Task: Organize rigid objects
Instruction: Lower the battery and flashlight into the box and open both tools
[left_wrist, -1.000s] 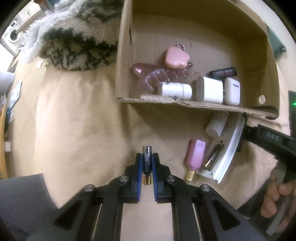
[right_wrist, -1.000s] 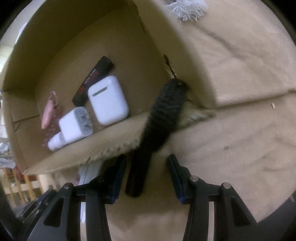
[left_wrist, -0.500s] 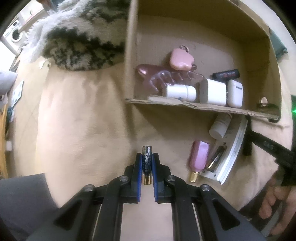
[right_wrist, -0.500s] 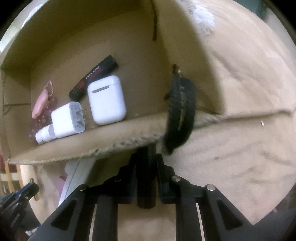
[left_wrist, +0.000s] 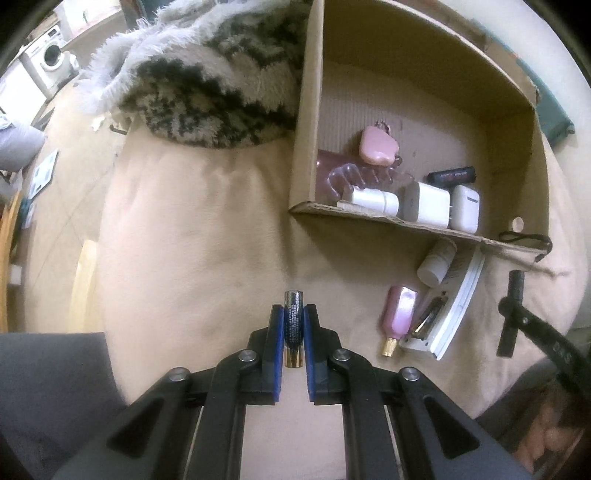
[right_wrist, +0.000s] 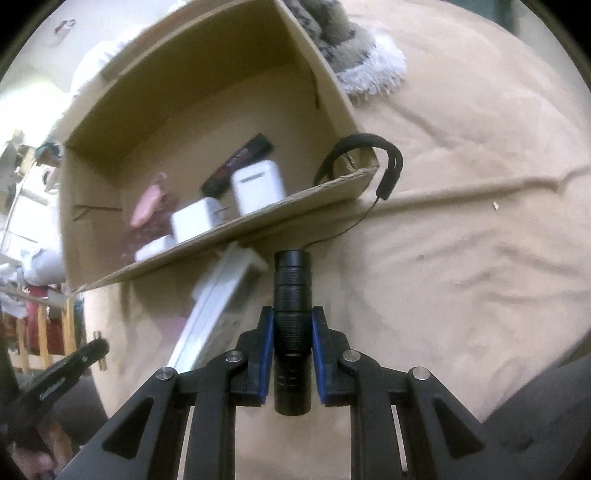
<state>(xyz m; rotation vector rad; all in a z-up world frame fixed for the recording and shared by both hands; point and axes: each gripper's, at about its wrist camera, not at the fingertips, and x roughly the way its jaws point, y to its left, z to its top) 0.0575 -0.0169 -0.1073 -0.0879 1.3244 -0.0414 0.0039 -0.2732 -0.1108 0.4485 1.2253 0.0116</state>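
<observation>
My left gripper (left_wrist: 293, 314) is shut on a small patterned lipstick tube (left_wrist: 293, 321) with a gold end, held above the beige blanket. My right gripper (right_wrist: 292, 317) is shut on a black flashlight (right_wrist: 293, 295); its wrist strap (right_wrist: 388, 166) still hooks over the near corner of the cardboard box (right_wrist: 258, 218). In the left wrist view the flashlight (left_wrist: 511, 314) shows at the right. The box (left_wrist: 306, 129) holds a pink case (left_wrist: 376, 146), a pink claw clip (left_wrist: 354, 175), a white bottle (left_wrist: 373, 199), a white charger (left_wrist: 424, 203), an earbud case (left_wrist: 465, 208) and a black bar (left_wrist: 450, 175).
Outside the box on the blanket lie a white bottle (left_wrist: 436, 262), a pink perfume bottle (left_wrist: 399, 314) and a white flat device (left_wrist: 454, 306) with a metallic item on it. A fluffy patterned throw (left_wrist: 207, 81) lies left of the box. A hand (left_wrist: 546, 439) shows at the lower right.
The right gripper closed on the black flashlight and lifted it away from the box edge, its strap trailing over the box corner. The left gripper rose slightly, still holding the lipstick.
</observation>
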